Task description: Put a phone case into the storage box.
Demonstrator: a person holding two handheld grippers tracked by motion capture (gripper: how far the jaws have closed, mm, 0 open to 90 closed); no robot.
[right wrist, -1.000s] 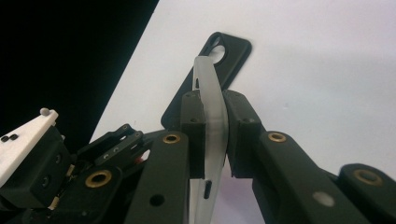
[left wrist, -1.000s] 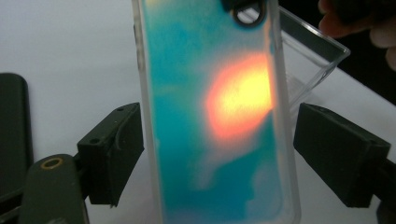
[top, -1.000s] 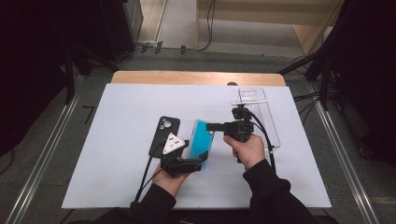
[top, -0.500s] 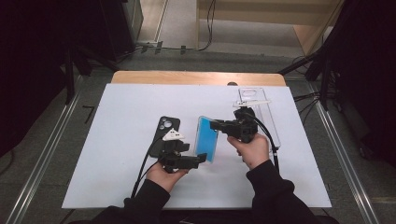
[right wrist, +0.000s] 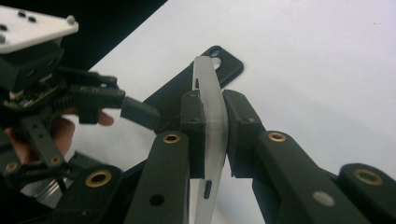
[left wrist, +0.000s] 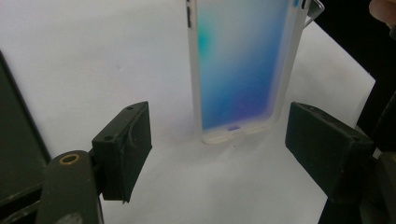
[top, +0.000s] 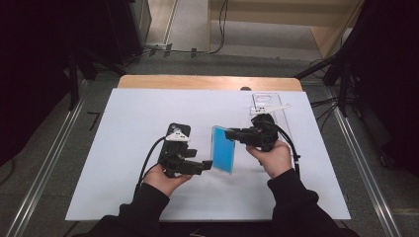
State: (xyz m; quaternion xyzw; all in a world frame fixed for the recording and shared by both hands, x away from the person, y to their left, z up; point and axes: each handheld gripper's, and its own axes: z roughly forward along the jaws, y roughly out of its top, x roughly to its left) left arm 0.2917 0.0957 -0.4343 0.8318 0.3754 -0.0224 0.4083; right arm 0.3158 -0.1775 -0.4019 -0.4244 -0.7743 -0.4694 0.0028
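Looking down from the high view, one blue phone case [top: 223, 149] is seen held on edge above the white surface [top: 123, 113] by the right gripper [top: 232, 133]; one black case [top: 174, 136] is partly hidden by the left gripper [top: 207, 166]. Left gripper view: jaws gaping, empty, the blue case's top cut off. Right gripper view: jaws clamped on its rim.

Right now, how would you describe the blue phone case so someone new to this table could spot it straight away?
On the white table, look between the two hands. The blue phone case stands tilted there, pinched at its top edge by the right gripper. Unlike the black phone to its left and the clear case behind, it is bright blue with frosted edges.
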